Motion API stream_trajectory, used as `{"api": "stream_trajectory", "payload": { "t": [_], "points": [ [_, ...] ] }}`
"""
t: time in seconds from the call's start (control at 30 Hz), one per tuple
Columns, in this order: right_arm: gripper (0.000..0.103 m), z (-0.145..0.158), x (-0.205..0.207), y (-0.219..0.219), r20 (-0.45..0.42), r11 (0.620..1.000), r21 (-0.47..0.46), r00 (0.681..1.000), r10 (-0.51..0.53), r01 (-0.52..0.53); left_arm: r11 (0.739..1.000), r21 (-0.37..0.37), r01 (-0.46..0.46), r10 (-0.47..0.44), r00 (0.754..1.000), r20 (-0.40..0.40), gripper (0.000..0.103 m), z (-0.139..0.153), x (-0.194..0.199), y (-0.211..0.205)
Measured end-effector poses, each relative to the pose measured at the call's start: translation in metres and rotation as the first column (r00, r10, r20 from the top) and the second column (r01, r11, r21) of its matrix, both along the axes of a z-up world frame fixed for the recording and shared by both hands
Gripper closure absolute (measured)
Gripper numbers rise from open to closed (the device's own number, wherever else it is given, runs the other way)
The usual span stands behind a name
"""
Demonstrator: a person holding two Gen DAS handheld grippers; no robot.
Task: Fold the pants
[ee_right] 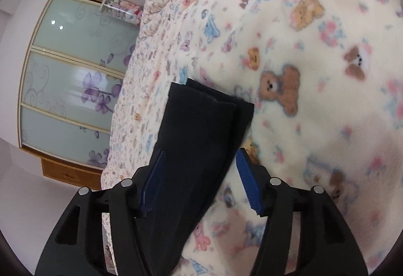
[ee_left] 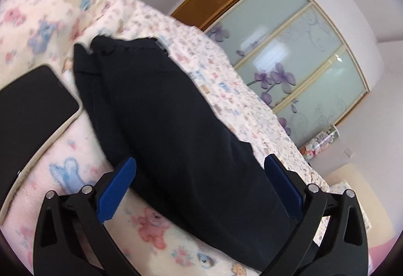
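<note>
Dark navy pants (ee_left: 171, 125) lie stretched out on a cream blanket with teddy-bear print (ee_left: 156, 238). In the left wrist view the waist end lies far from me and the cloth runs between my fingers. My left gripper (ee_left: 200, 185) is open, its blue pads on either side of the pants. In the right wrist view the leg ends (ee_right: 201, 120) lie doubled, hems at the far end. My right gripper (ee_right: 200, 180) is open, with the legs passing between its blue pads.
A black tablet in a pale case (ee_left: 32, 110) lies on the blanket left of the pants. The bed edge runs beside the pants, with a flower-printed glass wardrobe (ee_left: 289, 62) beyond it, also in the right wrist view (ee_right: 70, 89). A jar of plush toys (ee_right: 121, 9) stands near it.
</note>
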State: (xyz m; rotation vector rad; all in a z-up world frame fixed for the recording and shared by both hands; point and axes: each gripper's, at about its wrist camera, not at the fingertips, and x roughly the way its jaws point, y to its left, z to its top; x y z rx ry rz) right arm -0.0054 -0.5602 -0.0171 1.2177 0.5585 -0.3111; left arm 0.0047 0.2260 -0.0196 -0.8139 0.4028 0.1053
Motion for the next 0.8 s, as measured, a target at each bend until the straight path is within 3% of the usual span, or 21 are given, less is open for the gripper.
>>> {"api": "stream_trajectory", "payload": {
  "t": [0.13, 0.23, 0.37, 0.53, 0.57, 0.63, 0.7, 0.8],
  "points": [
    [0.044, -0.005, 0.003, 0.001, -0.027, 1.000, 0.006, 1.000, 0.010, -0.010, 0.996, 0.085, -0.019, 0.013, 0.997, 0.074, 0.002, 0.012, -0.010, -0.014],
    [0.047, -0.012, 0.004, -0.003, -0.072, 1.000, 0.010, 0.997, -0.024, 0.025, 0.990, 0.138, -0.018, 0.006, 0.996, 0.087, 0.002, 0.016, -0.011, -0.022],
    [0.047, -0.022, 0.009, -0.012, -0.032, 0.998, 0.048, 0.999, -0.033, 0.035, 0.993, 0.120, 0.010, -0.016, 0.998, 0.055, 0.002, 0.011, -0.006, -0.020],
    [0.048, -0.033, 0.028, -0.015, -0.048, 1.000, -0.009, 0.999, -0.016, 0.016, 0.995, 0.100, 0.010, -0.013, 0.999, 0.031, 0.002, 0.005, -0.003, -0.015],
    [0.050, -0.034, 0.029, -0.015, -0.043, 1.000, -0.020, 0.999, -0.013, 0.013, 0.995, 0.100, 0.011, -0.014, 0.999, 0.030, 0.002, 0.005, -0.003, -0.015],
    [0.070, -0.031, 0.032, -0.013, -0.045, 0.998, -0.068, 0.999, -0.005, 0.002, 0.994, 0.105, 0.013, -0.016, 1.000, 0.026, 0.002, 0.004, -0.002, -0.014],
    [0.079, -0.028, 0.029, -0.010, -0.020, 0.997, -0.083, 1.000, -0.006, 0.005, 0.994, 0.109, 0.015, -0.018, 1.000, 0.025, 0.002, 0.004, -0.002, -0.015],
    [0.082, -0.021, 0.023, -0.006, -0.010, 0.995, -0.100, 1.000, -0.016, 0.014, 0.994, 0.106, 0.014, -0.017, 0.999, 0.028, 0.002, 0.004, -0.002, -0.016]
  ]
}}
